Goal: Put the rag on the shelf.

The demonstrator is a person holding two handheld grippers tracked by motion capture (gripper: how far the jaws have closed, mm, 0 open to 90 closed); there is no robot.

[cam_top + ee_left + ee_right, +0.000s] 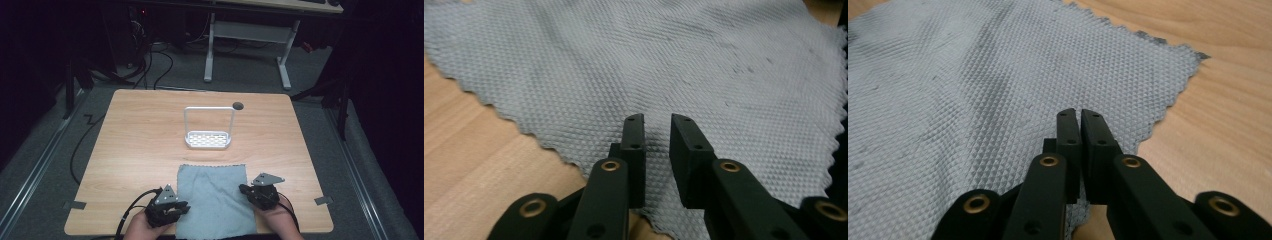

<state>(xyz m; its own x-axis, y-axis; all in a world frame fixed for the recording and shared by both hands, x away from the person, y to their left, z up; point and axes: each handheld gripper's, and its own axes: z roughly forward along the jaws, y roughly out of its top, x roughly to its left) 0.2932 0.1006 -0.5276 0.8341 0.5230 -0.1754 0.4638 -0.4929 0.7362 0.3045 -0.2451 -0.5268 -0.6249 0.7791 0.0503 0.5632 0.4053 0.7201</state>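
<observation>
A grey waffle-weave cloth (212, 200) lies flat on the wooden desk (140, 145), down at the near edge between the person's two hands. Its zigzag-cut edges show up clearly in both gripper views.

The left tool (176, 209) sits at the cloth's left edge, low over it. In the left gripper view its jaws are parted with a clear gap between them, nothing in there, just hanging over the fabric (649, 65).

The right tool (245, 189) is at the cloth's right edge. In the right gripper view its jaws are pretty much pressed together, only a thin slit left, over the cloth (973, 75) near its corner. Can't tell if any fabric is actually pinched in there.

Farther back, around the middle of the desk, stands a small white rack (208, 139) with a perforated tray base and a tall wire loop handle. The tray is empty. A dark round hole (238, 105) sits in the desk just behind it.
</observation>
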